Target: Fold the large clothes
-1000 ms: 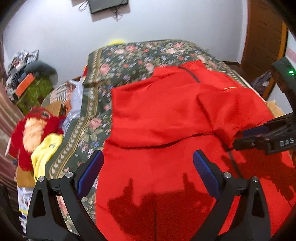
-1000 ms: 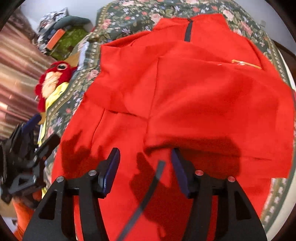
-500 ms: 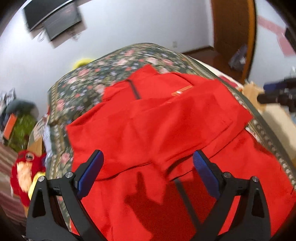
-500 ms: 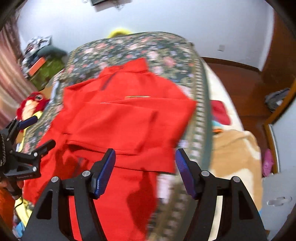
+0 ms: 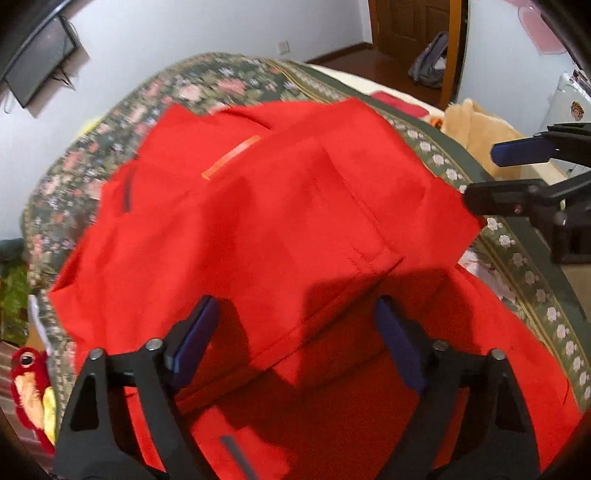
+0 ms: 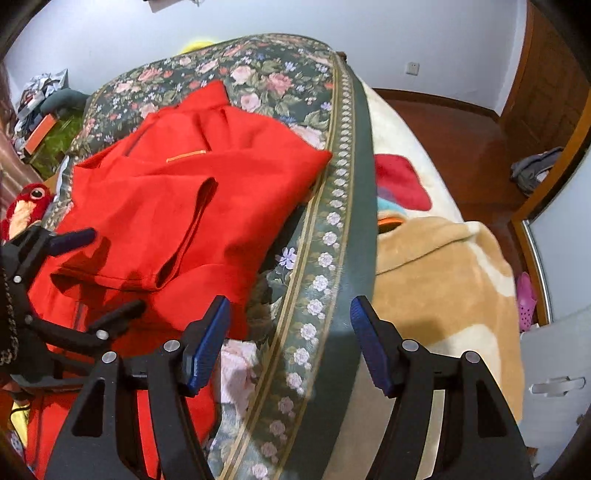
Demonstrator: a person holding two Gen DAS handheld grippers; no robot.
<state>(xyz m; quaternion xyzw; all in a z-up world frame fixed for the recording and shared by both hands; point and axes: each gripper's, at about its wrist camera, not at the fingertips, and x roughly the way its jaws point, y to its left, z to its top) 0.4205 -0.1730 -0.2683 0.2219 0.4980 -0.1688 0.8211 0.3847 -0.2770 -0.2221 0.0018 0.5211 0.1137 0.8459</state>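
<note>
A large red garment (image 5: 266, 221) lies partly folded on a dark floral bedspread (image 5: 199, 85); an orange strip and a dark zip show near its collar. My left gripper (image 5: 297, 339) hovers close over the garment's folded lower edge. Its jaws are closing, the cloth lies beneath them, and the pads press on nothing. My right gripper (image 6: 288, 332) stands open over the bedspread's flowered border (image 6: 332, 221), just right of the garment (image 6: 207, 192), with nothing between its fingers. Each gripper shows in the other's view: the right gripper (image 5: 480, 173) at the garment's right corner, the left gripper (image 6: 110, 271) over its left part.
A tan and cream blanket (image 6: 443, 277) covers the bed right of the bedspread. A red plush toy (image 6: 26, 206) and piled clutter (image 6: 44, 110) sit at the left. A wooden door (image 5: 413, 33), a wall screen (image 5: 37, 62) and a pink shoe (image 6: 526, 302) on the floor are farther off.
Both grippers swung to the right. The left one dropped closer to the garment's folded edge and its jaws narrowed. The right one left the red cloth and now sits over the bedspread's border.
</note>
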